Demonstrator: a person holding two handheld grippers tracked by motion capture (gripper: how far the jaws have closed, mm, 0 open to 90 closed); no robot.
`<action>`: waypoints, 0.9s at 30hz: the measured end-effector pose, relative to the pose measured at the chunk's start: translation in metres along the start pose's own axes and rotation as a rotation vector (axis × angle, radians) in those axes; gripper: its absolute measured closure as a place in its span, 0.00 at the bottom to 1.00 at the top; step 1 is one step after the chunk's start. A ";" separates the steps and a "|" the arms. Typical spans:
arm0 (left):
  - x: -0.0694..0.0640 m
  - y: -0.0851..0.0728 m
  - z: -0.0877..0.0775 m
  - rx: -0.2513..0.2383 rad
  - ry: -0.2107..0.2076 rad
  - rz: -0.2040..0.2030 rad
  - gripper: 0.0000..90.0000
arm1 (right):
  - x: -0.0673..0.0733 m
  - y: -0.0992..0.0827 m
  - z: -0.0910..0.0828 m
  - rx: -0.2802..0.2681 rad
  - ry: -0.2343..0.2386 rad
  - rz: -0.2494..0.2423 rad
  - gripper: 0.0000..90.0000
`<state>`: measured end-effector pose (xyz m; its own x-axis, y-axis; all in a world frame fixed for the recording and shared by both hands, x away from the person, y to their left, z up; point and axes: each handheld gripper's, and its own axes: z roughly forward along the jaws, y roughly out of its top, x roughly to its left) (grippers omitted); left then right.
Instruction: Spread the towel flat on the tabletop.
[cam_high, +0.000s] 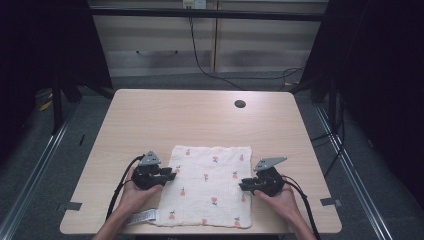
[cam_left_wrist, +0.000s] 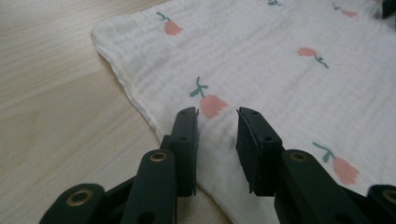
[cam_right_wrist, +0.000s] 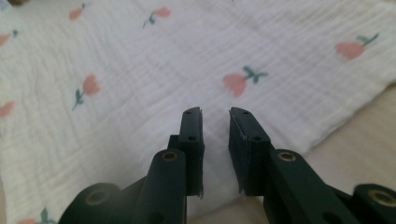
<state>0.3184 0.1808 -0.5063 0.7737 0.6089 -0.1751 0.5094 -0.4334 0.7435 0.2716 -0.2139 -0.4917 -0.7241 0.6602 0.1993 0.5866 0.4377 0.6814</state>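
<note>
Crinkled matt cotton-like cloth (cam_high: 210, 185) with printed flowers, smooth pale wood-grain table (cam_high: 200, 120), matt black plastic claws

Two black handheld grippers, left gripper (cam_high: 172, 174) and right gripper (cam_high: 243, 184), each topped by a grey three-cornered plate, trailing a black cable; brass-ringed pivots on flat black jaws.

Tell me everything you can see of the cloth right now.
The cloth is a white, crinkled, gauze-like square printed with small pink tulips on green stems, with a stitched hem. It lies flat on the table near the person's edge; a striped tag sticks out at its near left corner. The left gripper is over its left edge, the right gripper over its right edge, each with fingers parted and nothing pinched.
</note>
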 end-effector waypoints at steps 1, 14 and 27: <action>0.000 0.000 0.000 0.000 -0.003 0.000 0.76 | -0.003 0.004 -0.002 -0.020 -0.011 0.008 0.83; 0.003 -0.006 -0.008 -0.003 -0.012 -0.018 0.76 | -0.075 0.049 0.008 -0.105 -0.112 0.092 0.80; 0.003 -0.008 -0.011 0.005 -0.016 -0.024 0.76 | -0.100 0.054 0.035 -0.092 -0.171 0.168 0.73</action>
<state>0.3125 0.1933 -0.5055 0.7672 0.6083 -0.2034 0.5296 -0.4220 0.7358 0.3880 -0.2351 -0.4992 -0.5424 0.8163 0.1988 0.6525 0.2603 0.7117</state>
